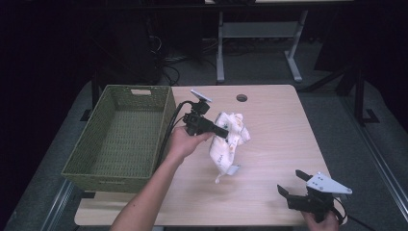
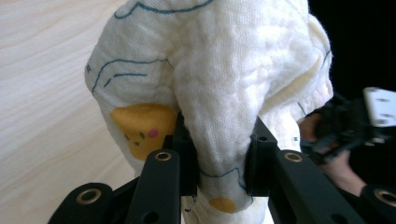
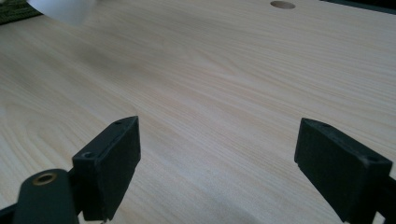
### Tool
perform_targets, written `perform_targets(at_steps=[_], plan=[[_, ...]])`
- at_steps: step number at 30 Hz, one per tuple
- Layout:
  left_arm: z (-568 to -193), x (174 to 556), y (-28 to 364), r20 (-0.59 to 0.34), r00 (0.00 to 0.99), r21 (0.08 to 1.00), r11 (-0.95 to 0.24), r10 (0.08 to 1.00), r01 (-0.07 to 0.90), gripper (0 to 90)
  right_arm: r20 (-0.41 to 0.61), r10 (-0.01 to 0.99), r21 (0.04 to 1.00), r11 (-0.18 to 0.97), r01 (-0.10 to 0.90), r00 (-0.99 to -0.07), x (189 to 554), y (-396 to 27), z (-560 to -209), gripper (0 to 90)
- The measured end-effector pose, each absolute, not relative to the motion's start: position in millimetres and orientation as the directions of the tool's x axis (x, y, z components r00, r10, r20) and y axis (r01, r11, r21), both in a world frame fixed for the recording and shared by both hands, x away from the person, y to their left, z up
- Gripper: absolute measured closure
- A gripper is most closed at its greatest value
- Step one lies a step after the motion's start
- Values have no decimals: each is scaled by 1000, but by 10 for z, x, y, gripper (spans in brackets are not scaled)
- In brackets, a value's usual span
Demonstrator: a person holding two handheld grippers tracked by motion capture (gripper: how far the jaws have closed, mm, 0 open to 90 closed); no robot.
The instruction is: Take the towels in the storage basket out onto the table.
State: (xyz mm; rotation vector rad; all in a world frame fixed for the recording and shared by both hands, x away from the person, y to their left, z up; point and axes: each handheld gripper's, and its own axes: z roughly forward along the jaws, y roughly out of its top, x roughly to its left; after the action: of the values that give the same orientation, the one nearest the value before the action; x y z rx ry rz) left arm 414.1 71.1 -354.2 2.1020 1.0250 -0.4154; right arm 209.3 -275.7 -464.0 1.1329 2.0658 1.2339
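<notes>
One white printed cloth (image 1: 229, 139), bunched, clenched in left gripper (image 1: 224, 133) above light wooden counter (image 1: 269, 144), beside green woven basket (image 1: 120, 134). Right gripper (image 1: 294, 183): jaws spread wide, empty, near counter's front right corner.

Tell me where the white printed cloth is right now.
In the high view the white printed cloth hangs mid-table, pinched by the left hand-held gripper, just right of the green woven basket. Its lower end seems to touch the wooden table.
</notes>
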Motion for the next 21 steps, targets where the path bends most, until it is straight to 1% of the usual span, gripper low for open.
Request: perform_targets(at_steps=[9, 11, 17, 21], plan=[[-3731, 4142, 485, -461, 650, 496, -432, 604, 753, 707, 18, 840, 880, 244, 408, -543, 2088, -2763, -4631, 140], [-3780, 4134, 432, -451, 639, 495, -421, 623, 760, 704, 21, 840, 881, 241, 407, -543, 2087, -2764, -4630, 140], [-3910, 4113, 296, -368, 651, 489, -458, 664, 743, 689, 22, 839, 881, 241, 407, -544, 2084, -2766, -4625, 140], [-3986, 4081, 195, -289, 669, 484, -499, 684, 719, 688, 23, 838, 881, 241, 407, -546, 2085, -2767, -4625, 140]])
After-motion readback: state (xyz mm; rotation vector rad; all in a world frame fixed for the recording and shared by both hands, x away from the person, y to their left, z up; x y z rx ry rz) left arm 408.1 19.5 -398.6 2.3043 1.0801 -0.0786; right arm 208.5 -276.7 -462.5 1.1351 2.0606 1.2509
